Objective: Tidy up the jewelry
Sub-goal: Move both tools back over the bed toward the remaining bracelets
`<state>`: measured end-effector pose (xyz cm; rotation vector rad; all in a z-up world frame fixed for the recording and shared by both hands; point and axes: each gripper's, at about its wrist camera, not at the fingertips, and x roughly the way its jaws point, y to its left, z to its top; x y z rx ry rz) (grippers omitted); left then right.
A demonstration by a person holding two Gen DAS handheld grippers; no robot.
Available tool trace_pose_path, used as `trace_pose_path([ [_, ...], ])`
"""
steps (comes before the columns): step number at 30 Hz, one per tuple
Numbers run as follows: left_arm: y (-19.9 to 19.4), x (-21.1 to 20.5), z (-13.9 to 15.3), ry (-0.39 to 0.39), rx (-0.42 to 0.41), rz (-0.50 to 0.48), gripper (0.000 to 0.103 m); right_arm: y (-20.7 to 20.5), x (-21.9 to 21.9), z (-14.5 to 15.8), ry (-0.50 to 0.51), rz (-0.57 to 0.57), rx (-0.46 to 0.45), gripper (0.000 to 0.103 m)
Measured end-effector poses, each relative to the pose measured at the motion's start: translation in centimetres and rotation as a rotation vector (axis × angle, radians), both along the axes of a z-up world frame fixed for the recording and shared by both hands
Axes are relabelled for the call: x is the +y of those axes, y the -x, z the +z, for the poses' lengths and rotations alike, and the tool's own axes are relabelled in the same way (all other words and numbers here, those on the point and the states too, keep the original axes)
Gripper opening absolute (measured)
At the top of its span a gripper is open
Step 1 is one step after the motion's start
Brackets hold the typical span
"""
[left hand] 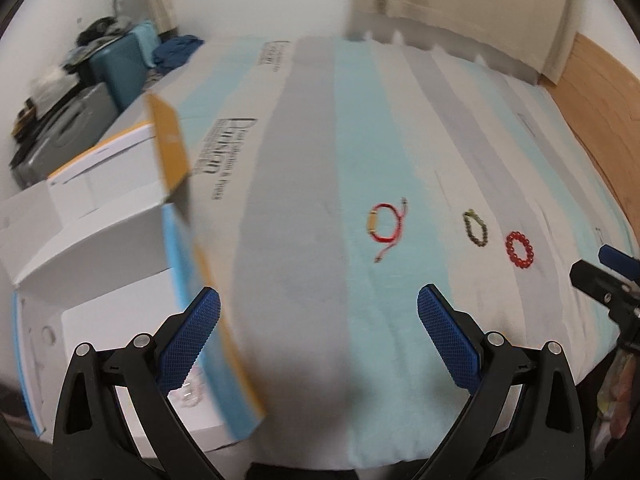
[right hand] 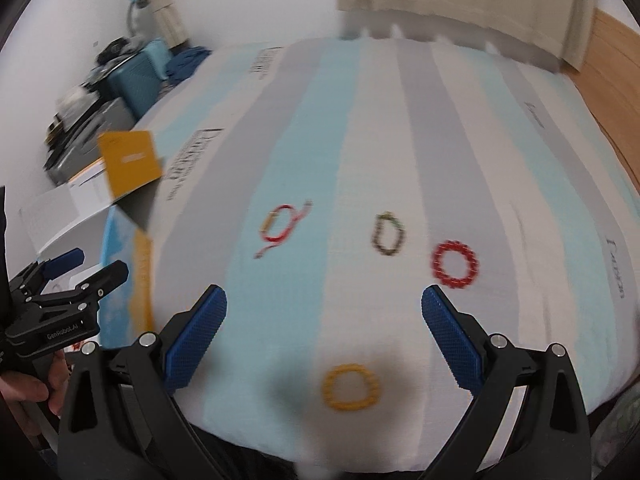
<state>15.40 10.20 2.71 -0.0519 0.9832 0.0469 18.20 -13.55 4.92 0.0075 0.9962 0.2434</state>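
1. Left wrist view, surface: your left gripper hangs over a bed under a sheet striped grey, pale blue and white, with printed lettering near its left edge. The jaws are released, nothing between them.
2. Left wrist view, room: white wall and beige curtain beyond; wood panel at right; a blue suitcase and dark clutter in the far-left corner.
3. Left wrist view, jewelry: a red cord bracelet lies ahead on a blue stripe; a dark bead bracelet and a red bead bracelet lie just beside each other to its right.
4. Left wrist view, obstacles: an open white box with yellow and blue flaps stands at left, beside your left finger. Your right gripper shows at the right edge.
5. Right wrist view: your right gripper has its jaws released too, empty. A yellow bead bracelet lies near the bed's front edge, between the fingers. The other three bracelets lie further in, blurred.
6. Right wrist view, left edge: a hand holds your left gripper beside the box.
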Motion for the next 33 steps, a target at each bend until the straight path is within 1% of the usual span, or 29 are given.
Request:
trace_pose_path([
  [4, -2.5, -2.3, -1.6, -0.002, 0.025, -0.035, 0.097, -1.4, -3.4, -1.4, -0.001, -0.056, 0.033, 0.094],
  [7, -4.3, -3.8, -3.0, 0.001, 0.043, -0.059, 0.097, -2.1, -5.1, -2.5, 0.001, -0.085, 0.057, 0.094],
  [12, -7.2, -6.0, -5.0, -0.004, 0.060, -0.099, 0.097, -2.1, -6.5, -4.9, 0.005, -0.098, 0.092, 0.094],
  [14, -8.7, -6.5, -6.0, 0.008, 0.071, -0.105, 0.097, -1.8, -6.8, -6.3, 0.007, -0.100, 0.112, 0.094],
  [16, -9.9, -6.7, -6.9, 0.017, 0.079, -0.112, 0.097, -1.6, -6.9, -7.4, 0.004, -0.101, 0.129, 0.094],
  [21, -13.0, -6.9, -9.5, 0.010, 0.094, -0.109, 0.097, -0.2, -6.1, -11.3, 0.015, -0.089, 0.175, 0.094],
  [25, -14.5, -6.8, -11.3, 0.004, 0.098, -0.106, 0.097, 1.2, -5.4, -14.3, 0.020, -0.082, 0.211, 0.094],
  [32, -16.8, -7.4, -14.6, -0.040, 0.107, -0.139, 0.096, 2.4, -3.9, -17.5, 0.057, -0.040, 0.222, 0.094],
  [33, -17.1, -7.6, -15.2, -0.047, 0.117, -0.140, 0.096, 2.5, -3.7, -17.8, 0.056, -0.038, 0.227, 0.092],
])
